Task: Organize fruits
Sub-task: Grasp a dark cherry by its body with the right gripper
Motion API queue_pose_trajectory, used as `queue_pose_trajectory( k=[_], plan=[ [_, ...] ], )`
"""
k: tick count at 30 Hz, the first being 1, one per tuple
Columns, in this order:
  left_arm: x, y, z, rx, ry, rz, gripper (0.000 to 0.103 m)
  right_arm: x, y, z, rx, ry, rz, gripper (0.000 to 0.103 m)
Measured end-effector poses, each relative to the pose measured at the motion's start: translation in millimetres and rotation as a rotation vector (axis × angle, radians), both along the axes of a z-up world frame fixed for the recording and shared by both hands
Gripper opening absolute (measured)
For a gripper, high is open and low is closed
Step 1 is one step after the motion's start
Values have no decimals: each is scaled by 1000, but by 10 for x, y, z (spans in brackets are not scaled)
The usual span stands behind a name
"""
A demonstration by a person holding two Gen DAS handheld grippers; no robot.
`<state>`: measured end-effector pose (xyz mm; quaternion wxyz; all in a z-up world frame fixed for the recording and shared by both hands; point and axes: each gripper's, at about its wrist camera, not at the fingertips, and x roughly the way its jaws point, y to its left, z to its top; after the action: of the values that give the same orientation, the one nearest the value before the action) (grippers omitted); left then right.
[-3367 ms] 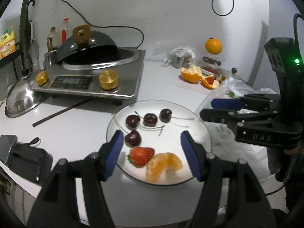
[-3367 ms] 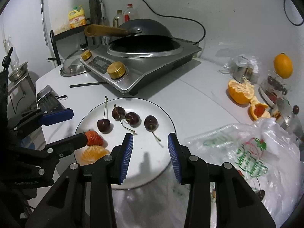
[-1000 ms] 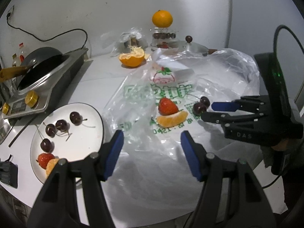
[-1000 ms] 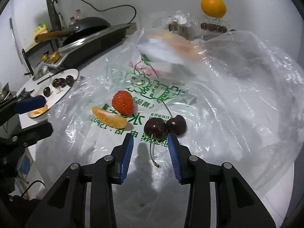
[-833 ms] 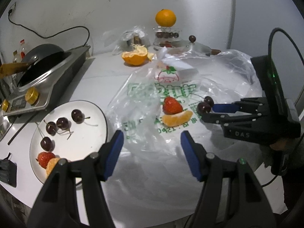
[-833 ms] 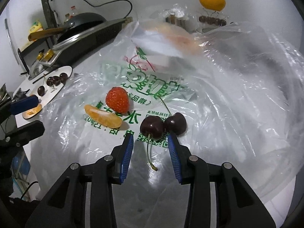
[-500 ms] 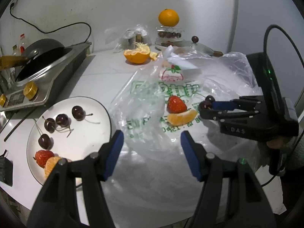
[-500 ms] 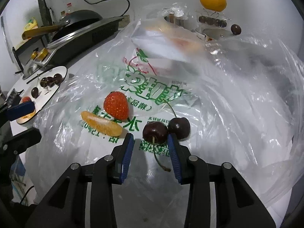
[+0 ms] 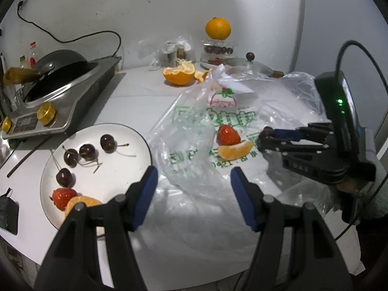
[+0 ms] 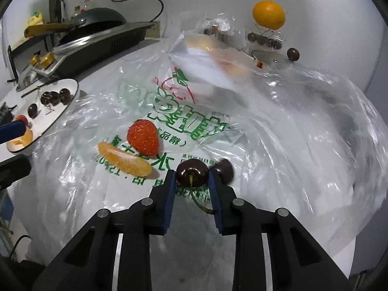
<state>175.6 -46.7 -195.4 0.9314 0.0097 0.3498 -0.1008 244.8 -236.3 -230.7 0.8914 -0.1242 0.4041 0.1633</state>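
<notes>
My right gripper [image 10: 191, 178] has its blue pads on either side of a dark cherry [image 10: 192, 172] lying on a clear plastic bag [image 10: 278, 145]. A second cherry [image 10: 224, 168] lies just right of it. A strawberry [image 10: 143, 137] and an orange segment [image 10: 123, 162] lie to the left on the bag. A white plate [image 9: 135, 169] at the left holds several cherries [image 9: 87, 151], a strawberry [image 9: 61, 197] and an orange segment [image 9: 82, 202]. My left gripper [image 9: 194, 191] is open and empty, over the bag's near edge beside the plate. The right gripper [image 9: 263, 138] shows in its view.
An induction cooker with a wok [image 9: 60, 92] stands at the back left. A peeled half orange [image 9: 179, 74], a whole orange [image 9: 217, 29] on a clear box of cherries, a pot lid [image 10: 274, 60] and a wrapped cup stand along the back wall.
My right gripper has moved forward and closed onto the left cherry on the bag. My left gripper has drifted slightly left toward the plate, still open.
</notes>
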Motion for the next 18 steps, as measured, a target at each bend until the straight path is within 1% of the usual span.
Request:
queue_pose_trajectory(
  k=[7, 11, 15, 16, 18],
  plan=[
    [-48, -96, 26, 1, -8, -20, 64, -208, -193, 37, 38, 30, -3, 29],
    [-71, -163, 39, 8, -9, -32, 64, -243, -243, -44, 43, 55, -4, 29],
    [-68, -190, 52, 20, -8, -30, 64, -236, -266, -37, 61, 55, 0, 30],
    [-64, -196, 57, 22, -9, -28, 64, -225, -269, -40, 64, 57, 3, 31],
    [-63, -213, 65, 28, -10, -26, 64, -195, -281, -55, 71, 62, 4, 36]
  ],
)
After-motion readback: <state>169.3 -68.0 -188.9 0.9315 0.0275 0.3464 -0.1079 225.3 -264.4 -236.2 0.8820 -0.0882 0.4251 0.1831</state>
